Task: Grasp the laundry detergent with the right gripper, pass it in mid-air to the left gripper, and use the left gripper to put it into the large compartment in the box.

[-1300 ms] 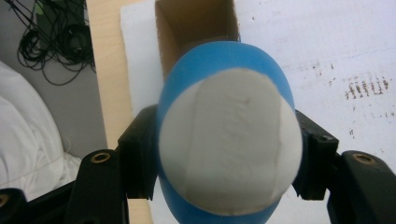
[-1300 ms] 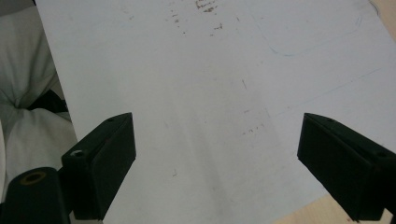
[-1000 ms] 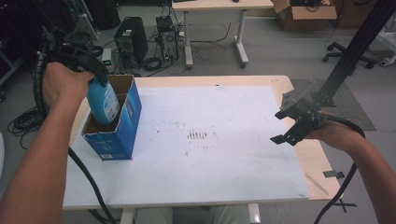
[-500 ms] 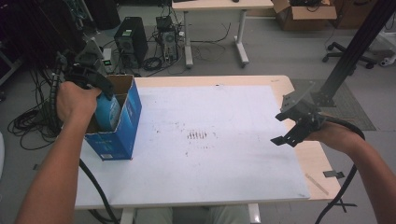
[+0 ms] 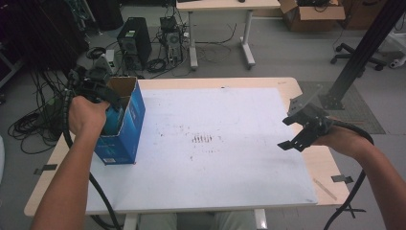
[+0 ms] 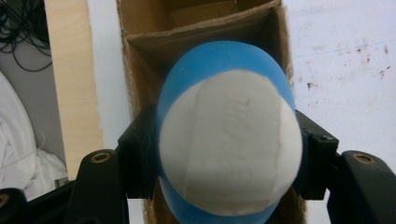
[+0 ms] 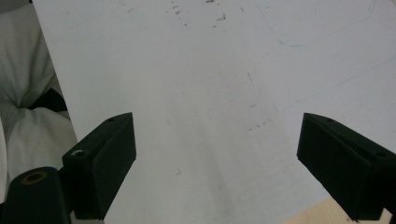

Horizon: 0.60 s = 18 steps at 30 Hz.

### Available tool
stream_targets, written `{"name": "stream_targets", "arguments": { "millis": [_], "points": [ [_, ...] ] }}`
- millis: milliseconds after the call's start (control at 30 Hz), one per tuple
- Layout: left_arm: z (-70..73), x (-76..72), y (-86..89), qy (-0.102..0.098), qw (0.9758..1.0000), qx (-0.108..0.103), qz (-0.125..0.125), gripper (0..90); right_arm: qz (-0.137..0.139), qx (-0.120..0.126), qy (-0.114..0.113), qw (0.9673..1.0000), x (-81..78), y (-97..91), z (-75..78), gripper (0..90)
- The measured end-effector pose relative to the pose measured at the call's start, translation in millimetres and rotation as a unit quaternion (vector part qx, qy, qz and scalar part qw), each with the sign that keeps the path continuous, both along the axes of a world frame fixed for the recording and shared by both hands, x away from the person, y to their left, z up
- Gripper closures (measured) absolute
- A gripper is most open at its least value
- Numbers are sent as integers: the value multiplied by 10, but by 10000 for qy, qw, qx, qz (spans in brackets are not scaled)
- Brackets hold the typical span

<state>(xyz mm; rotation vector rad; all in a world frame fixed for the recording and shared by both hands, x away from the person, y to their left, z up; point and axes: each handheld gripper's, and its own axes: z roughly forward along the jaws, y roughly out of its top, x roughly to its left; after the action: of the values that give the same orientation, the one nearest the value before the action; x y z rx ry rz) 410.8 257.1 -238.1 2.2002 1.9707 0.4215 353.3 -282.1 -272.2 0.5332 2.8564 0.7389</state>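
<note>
The left gripper clamps a blue-and-white ball over the open blue cardboard box, probably about to drop it in, while the right gripper, jaws spread, waits empty over the white tabletop.

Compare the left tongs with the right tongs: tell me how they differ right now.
The left tongs are shut on a blue-and-white ball; the right tongs are wide open and hold nothing. The left tongs point down into the open blue cardboard box at the table's left; the right tongs hang over the bare white board near its right edge. Both have black jaws.
</note>
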Motion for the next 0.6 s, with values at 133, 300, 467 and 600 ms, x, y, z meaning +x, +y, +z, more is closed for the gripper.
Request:
{"name": "stream_targets", "arguments": {
  "millis": [133,300,467,600],
  "points": [
    [-77,4,17,57,10000,10,-18,378,-18,14,-2,10000,-2,-1,-4,114],
    [-171,10,22,81,10000,17,-11,379,-36,5,15,10000,0,-12,-17,115],
    [-241,20,26,98,9999,-29,5,379,-54,4,24,10000,-4,-28,-27,115],
    [-293,28,24,167,9999,-13,-13,379,-69,5,40,10000,-4,-37,-42,114]
  ]
}}
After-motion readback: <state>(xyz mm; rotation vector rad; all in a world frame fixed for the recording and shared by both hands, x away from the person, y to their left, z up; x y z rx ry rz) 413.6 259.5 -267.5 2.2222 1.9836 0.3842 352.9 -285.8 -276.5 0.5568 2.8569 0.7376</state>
